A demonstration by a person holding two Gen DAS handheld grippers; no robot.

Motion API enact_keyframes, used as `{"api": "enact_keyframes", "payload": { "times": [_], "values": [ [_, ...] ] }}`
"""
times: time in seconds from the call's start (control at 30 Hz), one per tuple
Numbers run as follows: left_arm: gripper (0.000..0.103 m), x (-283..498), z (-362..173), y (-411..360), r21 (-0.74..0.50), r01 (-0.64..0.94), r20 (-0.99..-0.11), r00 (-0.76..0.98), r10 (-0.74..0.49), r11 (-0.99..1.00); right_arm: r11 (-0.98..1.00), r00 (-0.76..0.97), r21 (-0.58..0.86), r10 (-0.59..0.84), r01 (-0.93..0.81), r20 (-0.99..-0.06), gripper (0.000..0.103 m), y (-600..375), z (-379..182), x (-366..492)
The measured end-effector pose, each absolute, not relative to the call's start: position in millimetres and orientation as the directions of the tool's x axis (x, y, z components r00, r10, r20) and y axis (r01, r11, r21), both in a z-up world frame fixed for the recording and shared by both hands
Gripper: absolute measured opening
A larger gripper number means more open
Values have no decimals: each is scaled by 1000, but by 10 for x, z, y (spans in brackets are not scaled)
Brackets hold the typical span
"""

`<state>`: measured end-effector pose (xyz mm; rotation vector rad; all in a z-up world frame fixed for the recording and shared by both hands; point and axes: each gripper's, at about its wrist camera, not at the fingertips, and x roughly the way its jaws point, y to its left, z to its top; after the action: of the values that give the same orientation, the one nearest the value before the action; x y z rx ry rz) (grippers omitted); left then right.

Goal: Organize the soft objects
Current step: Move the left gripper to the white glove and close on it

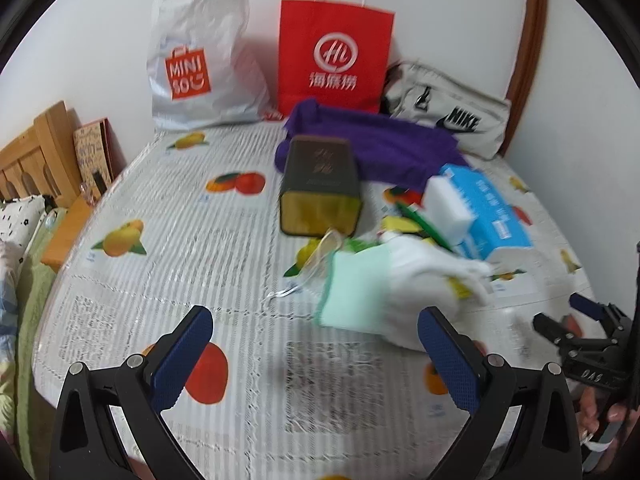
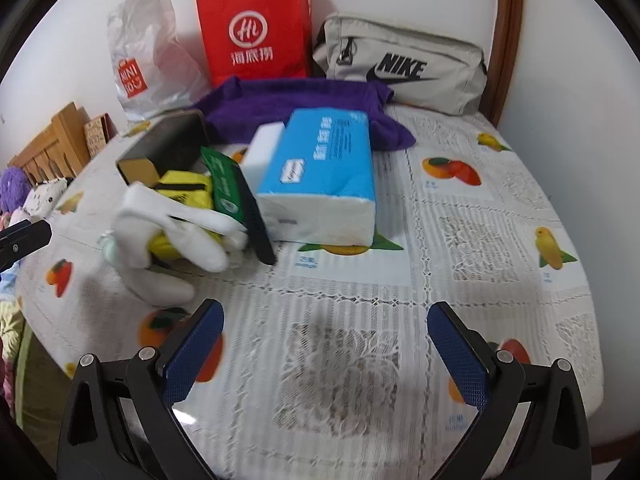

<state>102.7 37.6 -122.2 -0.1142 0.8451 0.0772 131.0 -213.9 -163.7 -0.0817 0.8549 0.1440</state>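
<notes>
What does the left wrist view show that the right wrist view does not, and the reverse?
Only the left wrist view shows the glove's mint-green cuff and a hand holding the right gripper. Only the right wrist view shows the yellow pouch and a purple plush off the table. Both show the red paper bag, the tissue pack, the white glove, and open fingers holding nothing.

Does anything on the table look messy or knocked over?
Yes. The dark box lies tipped on its side, its open end facing out. The white glove is flopped over the yellow pouch, all jumbled beside the tissue pack.
</notes>
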Motion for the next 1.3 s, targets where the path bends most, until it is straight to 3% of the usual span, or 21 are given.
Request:
{"api": "enact_keyframes", "payload": {
  "times": [0.17, 0.33, 0.57, 0.7, 0.83, 0.97, 1.1, 1.13, 1.17, 1.23, 1.3],
  "values": [
    [103, 1138, -1474, 474, -107, -111, -759, 651, -9, 988, 993, 651, 48, 107, -107, -752, 101, -2309, -1806, 1465],
    [103, 1308, -1656, 491, -126, -110, -794, 607, -33, 986, 992, 573, 74, 121, -104, -811, 101, -2391, -2019, 1654],
    [103, 1416, -1811, 475, -108, -107, -835, 550, -32, 988, 994, 554, -6, 56, -109, -831, 103, -2318, -2098, 1718],
    [103, 1369, -1672, 424, -179, -40, -800, 587, -122, 983, 994, 543, -7, 56, -113, -838, 103, -2328, -2100, 1716],
    [103, 1338, -1498, 218, -173, 50, -730, 664, -163, 984, 990, 542, -1, 78, -143, -837, 103, -2348, -2090, 1727],
    [102, 1576, -1608, -15, -183, 81, -798, 569, -196, 980, 986, 567, 60, 137, -153, -812, 103, -2436, -2068, 1683],
    [99, 1652, -1631, -79, -168, 81, -789, 587, -183, 982, 984, 559, 62, 145, -165, -816, 103, -2448, -2060, 1671],
    [93, 1659, -1619, -69, -187, 91, -778, 595, -204, 978, 986, 549, 49, 130, -160, -826, 103, -2428, -2064, 1678],
    [77, 1677, -1608, -68, -202, 96, -773, 595, -219, 975, 987, 543, 38, 119, -158, -831, 103, -2409, -2068, 1705],
    [55, 1717, -1614, -56, -222, 112, -781, 574, -246, 969, 988, 539, 21, 101, -153, -836, 102, -2373, -2064, 1724],
    [44, 1721, -1601, -35, -242, 128, -774, 572, -271, 962, 985, 534, 55, 135, -164, -835, 99, -2361, -2021, 1734]
  ]
}}
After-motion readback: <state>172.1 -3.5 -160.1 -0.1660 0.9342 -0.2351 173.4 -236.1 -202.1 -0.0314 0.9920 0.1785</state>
